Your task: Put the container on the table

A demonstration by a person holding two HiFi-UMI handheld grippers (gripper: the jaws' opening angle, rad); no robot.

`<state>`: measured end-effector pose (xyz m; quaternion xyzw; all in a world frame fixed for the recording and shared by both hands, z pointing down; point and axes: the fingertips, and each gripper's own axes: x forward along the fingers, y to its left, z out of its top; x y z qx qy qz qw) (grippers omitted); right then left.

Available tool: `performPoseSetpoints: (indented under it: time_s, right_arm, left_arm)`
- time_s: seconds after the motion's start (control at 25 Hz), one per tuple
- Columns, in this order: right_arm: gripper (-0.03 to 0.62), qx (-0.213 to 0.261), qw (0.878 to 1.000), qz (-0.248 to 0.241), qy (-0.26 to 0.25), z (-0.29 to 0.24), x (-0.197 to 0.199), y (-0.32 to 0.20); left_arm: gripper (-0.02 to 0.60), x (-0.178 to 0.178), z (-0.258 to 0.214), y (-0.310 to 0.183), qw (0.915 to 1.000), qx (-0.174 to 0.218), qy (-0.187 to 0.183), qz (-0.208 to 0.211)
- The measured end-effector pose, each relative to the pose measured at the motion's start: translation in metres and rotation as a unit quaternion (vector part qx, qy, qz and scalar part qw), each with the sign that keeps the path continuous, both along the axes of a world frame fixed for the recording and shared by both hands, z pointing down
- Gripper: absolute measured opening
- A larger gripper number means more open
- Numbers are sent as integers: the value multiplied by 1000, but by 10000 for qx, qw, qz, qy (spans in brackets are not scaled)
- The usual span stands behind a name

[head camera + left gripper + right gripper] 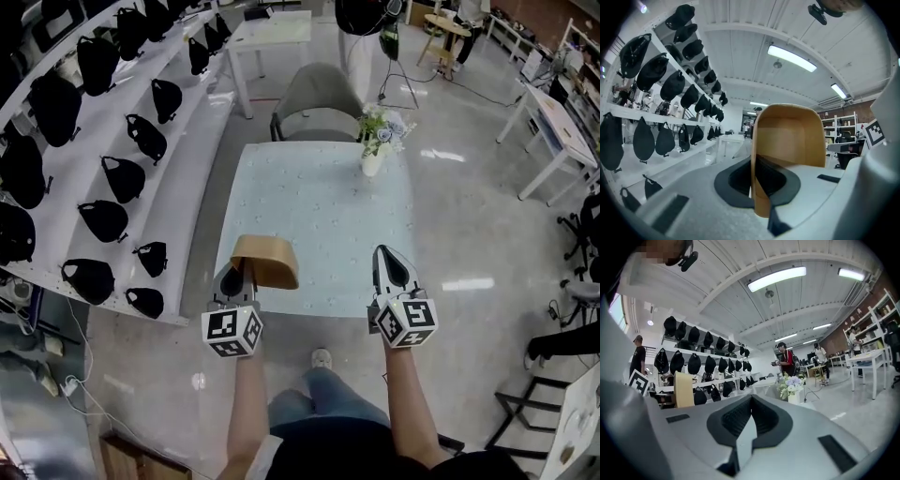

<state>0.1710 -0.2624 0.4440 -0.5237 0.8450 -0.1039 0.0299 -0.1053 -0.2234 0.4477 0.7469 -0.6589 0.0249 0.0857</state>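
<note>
A tan wooden container (264,262) hangs over the near left corner of the pale blue table (319,216), held by its wall in my left gripper (240,277). From the left gripper view the container (787,145) stands upright between the jaws, its wall pinched at the tips. My right gripper (392,270) hovers at the table's near right edge, jaws closed together with nothing between them. The right gripper view shows the container (684,390) edge-on at the left.
A white vase of flowers (377,141) stands at the table's far right. A grey chair (317,101) sits behind the table. White shelves with black caps (122,178) run along the left. Desks and people stand further back.
</note>
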Motion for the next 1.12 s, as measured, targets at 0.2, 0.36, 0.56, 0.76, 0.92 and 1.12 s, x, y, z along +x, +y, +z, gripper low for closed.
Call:
performPoseSetpoints:
  time_s: [0.2,0.36,0.56,0.76,0.92,1.12]
  right_arm:
    - [-2,-46,9999,-158,3,1,-8,-24]
    - [-2,-60,9997,-247,8,4,-16,-36]
    - [-2,-30,9996,-291,25,-1,-21,-48]
    - [-2,-41,9997,-259,33,-2,-26,-60]
    - [-2,-65,9997,-250,38,-2,-30,-71]
    - [-2,-75,9992,-389,56,-5,-51,-87]
  left_arm:
    - [8,-4,-3,-18,9999,1,-3,-100]
    - [9,-9,-2,-26,9998,5,-8,-179]
    - [8,-14,-6,-38,9998,32,3,-208]
    - [8,-14,0,-52,9999,-57,15,-116]
    - [8,-15,3,-63,9999,-117,48,-54]
    - [8,-22,3,-80,9997,-207,99,-51]
